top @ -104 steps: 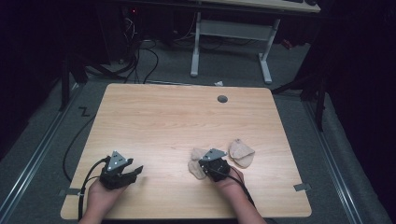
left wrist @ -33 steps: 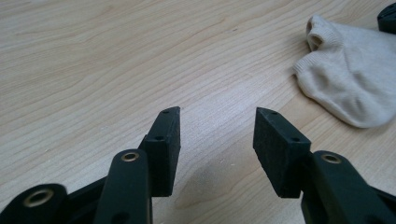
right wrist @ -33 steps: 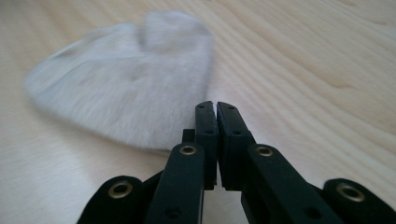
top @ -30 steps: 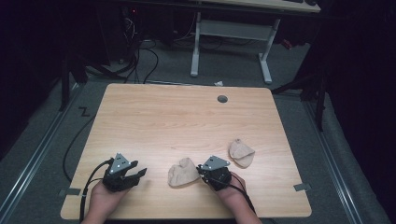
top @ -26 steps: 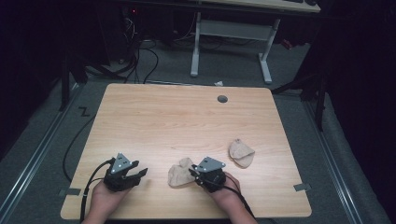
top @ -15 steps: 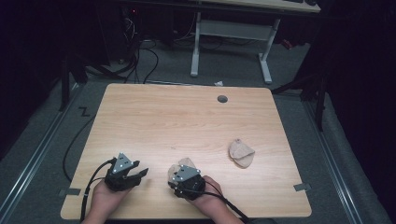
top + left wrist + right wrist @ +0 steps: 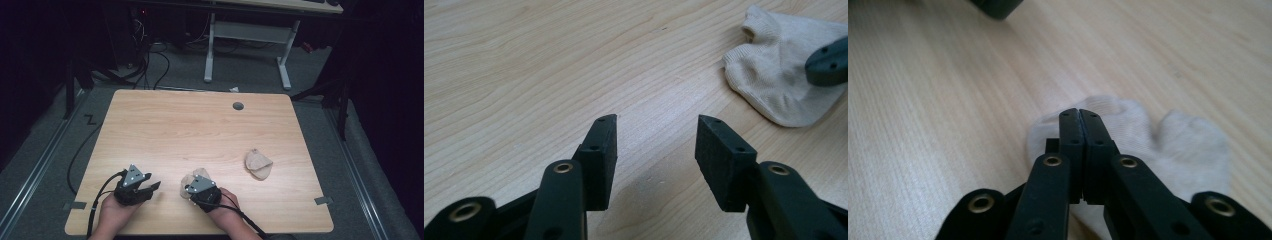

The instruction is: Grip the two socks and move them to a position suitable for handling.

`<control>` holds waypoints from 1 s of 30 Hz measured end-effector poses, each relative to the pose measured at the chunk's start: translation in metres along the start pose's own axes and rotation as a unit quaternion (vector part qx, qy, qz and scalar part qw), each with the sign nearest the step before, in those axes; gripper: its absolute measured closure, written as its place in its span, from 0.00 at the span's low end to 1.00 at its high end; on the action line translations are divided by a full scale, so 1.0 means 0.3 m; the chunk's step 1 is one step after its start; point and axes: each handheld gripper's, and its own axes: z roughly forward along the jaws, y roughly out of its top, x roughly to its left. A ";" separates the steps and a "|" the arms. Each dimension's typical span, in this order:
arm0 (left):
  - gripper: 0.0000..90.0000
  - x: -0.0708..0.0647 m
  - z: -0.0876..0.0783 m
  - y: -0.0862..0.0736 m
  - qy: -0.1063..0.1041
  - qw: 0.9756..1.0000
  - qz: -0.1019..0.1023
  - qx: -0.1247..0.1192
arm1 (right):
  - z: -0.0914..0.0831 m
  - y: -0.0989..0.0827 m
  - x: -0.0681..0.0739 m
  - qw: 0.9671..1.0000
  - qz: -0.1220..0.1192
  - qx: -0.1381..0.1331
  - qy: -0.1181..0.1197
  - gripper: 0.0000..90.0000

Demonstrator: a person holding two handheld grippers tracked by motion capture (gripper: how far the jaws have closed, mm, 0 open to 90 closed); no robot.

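On the table [image 7: 200, 125], the left gripper [image 7: 148, 187] rests near the front edge, jaws apart with nothing between them. Just to its right, the right gripper [image 7: 189, 191] has just closed, jaws pressed together over a beige sock [image 7: 192, 177]; whether cloth is pinched is hidden. A second sock [image 7: 258, 164] lies well apart, farther right.

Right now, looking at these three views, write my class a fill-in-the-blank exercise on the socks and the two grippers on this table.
1. The number of beige socks on the wooden table is ____.
2. The fingers of the left gripper stand ____, with nothing between them.
3. The right gripper is shut, its fingers lying over the near sock, which lies ____ the two grippers.
4. The far sock lies on the table's ____ half.

Missing words: two; open; between; right
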 end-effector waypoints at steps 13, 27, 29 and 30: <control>0.57 -0.005 0.004 0.002 0.000 1.000 0.003 0.001 | 0.075 -0.003 -0.004 0.999 0.022 0.021 0.027 0.68; 0.58 -0.026 0.007 0.008 -0.008 1.000 0.012 0.001 | 0.016 0.015 -0.015 0.999 0.042 -0.018 0.026 0.94; 0.58 -0.040 0.013 0.012 -0.014 1.000 0.018 0.004 | -0.011 0.021 -0.029 0.997 0.061 -0.036 0.035 0.94; 0.58 -0.040 0.013 0.012 -0.014 1.000 0.018 0.004 | -0.011 0.021 -0.029 0.997 0.061 -0.036 0.035 0.94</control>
